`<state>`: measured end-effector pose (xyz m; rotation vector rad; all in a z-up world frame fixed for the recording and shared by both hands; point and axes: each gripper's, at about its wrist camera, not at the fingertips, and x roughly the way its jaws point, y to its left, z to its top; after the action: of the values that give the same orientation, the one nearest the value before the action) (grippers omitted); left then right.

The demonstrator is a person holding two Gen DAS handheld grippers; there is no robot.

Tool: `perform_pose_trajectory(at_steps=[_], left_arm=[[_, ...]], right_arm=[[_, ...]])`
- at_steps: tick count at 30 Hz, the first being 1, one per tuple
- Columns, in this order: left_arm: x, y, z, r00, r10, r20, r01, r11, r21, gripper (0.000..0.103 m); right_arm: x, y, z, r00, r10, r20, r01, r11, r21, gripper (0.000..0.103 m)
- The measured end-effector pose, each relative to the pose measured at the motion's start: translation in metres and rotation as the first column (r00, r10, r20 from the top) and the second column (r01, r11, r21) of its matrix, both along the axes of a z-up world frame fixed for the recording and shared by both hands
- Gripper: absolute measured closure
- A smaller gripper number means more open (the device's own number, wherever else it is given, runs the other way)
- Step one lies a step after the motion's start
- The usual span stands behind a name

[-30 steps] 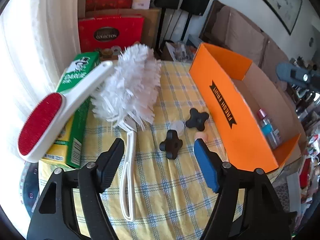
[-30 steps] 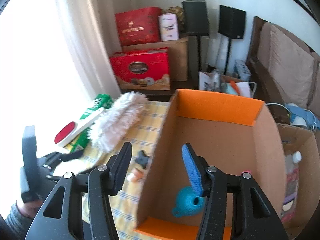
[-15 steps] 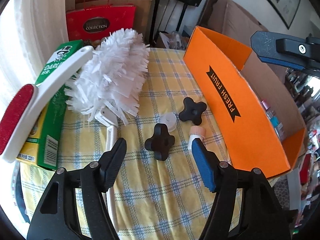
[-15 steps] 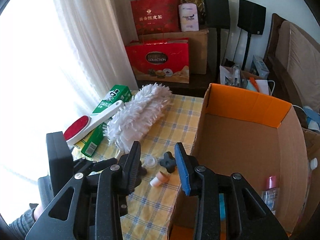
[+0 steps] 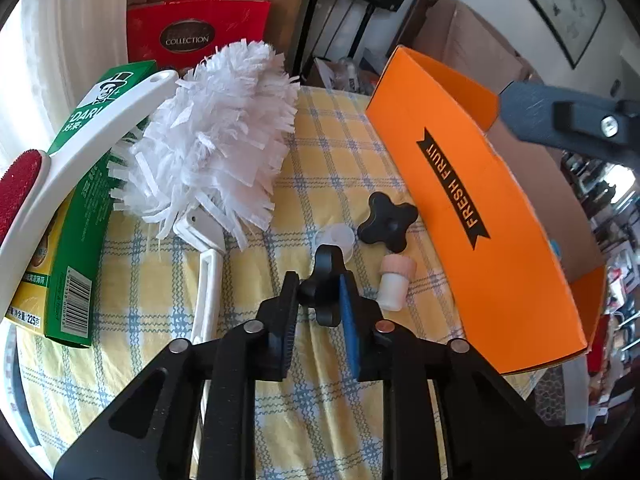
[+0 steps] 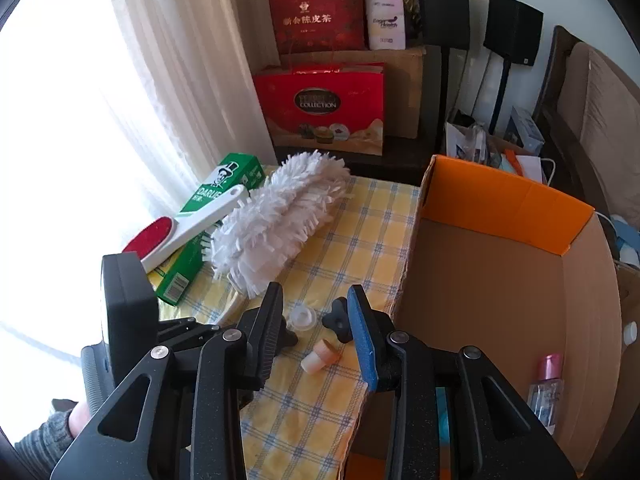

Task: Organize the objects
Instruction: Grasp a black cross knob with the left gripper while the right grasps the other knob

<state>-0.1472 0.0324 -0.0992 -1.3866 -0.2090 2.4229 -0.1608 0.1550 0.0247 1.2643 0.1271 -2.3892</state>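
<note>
On the checked bench (image 5: 328, 152), just beside the orange box (image 5: 500, 248), my left gripper (image 5: 316, 296) has just been closing and now pinches a black star knob (image 5: 326, 280) between its pads. My right gripper (image 6: 316, 332) hangs partly open over the small things with nothing between its fingers. Inside the box I can see a small clear bottle (image 6: 546, 384) and something teal, so a few items look sorted already. Left on the cloth are a second black knob (image 5: 386, 222), a pink-capped stopper (image 5: 394, 280), a clear cap (image 5: 335, 238), the white duster (image 5: 216, 148), the red lint brush (image 5: 60, 160) and the green carton (image 5: 80, 216). Most of the tidying is, I judge, ahead.
</note>
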Motion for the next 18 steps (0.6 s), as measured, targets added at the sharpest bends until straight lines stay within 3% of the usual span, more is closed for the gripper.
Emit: perform_pose_trajectory(at_steps=[9, 14, 18], left_arm=[[0.006, -0.003, 0.009, 0.999, 0.004, -0.037, -0.004, 1.0, 0.009, 0.091], [0.014, -0.014, 0.018, 0.998, 0.023, -0.054, -0.023, 1.0, 0.004, 0.091], [0.024, -0.025, 0.024, 0.997, 0.038, -0.068, -0.038, 0.999, 0.007, 0.091]], right_arm=[[-0.022, -0.025, -0.016, 0.995, 0.06, 0.078, -0.069, 0.991, 0.118, 0.075], [-0.041, -0.039, -0.038, 0.988, 0.054, 0.145, -0.086, 0.971, 0.224, 0.084], [-0.049, -0.051, -0.055, 0.986, 0.046, 0.158, -0.096, 0.942, 0.322, 0.085]])
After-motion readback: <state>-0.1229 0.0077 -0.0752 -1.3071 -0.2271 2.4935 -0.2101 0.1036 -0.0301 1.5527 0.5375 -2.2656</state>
